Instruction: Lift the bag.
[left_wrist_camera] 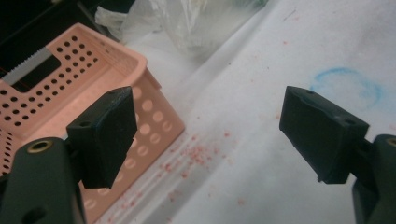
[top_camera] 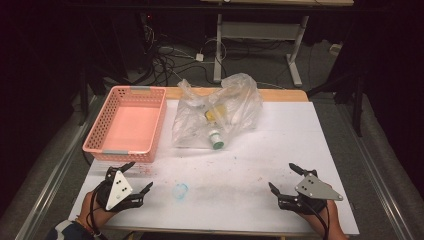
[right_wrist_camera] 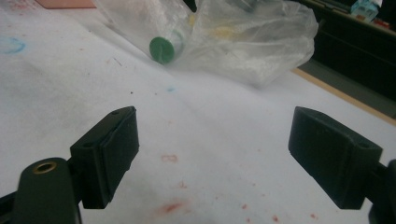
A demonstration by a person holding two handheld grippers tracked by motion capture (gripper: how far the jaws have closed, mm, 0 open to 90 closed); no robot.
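Note:
A clear plastic bag [top_camera: 217, 110] lies crumpled at the back middle of the white table sheet [top_camera: 280, 145], with a small green-capped bottle [top_camera: 216, 139] and a yellow item [top_camera: 213, 114] inside. The bag [right_wrist_camera: 233, 32] and the green cap [right_wrist_camera: 161, 48] lie ahead in the right gripper view. An empty pink perforated basket [top_camera: 127, 125] stands at the back left. My left gripper [top_camera: 140, 176] rests open near the front left, just in front of the basket [left_wrist_camera: 93, 84]. Near the front right my right gripper [top_camera: 283, 178] stands open. Nothing is between either pair of jaws.
A faint blue ring mark [top_camera: 180, 190] and red specks stain the sheet between the grippers. A wooden table edge [top_camera: 280, 94] runs behind the bag. Beyond it are dark floor, cables [top_camera: 170, 60] and a desk frame [top_camera: 260, 35].

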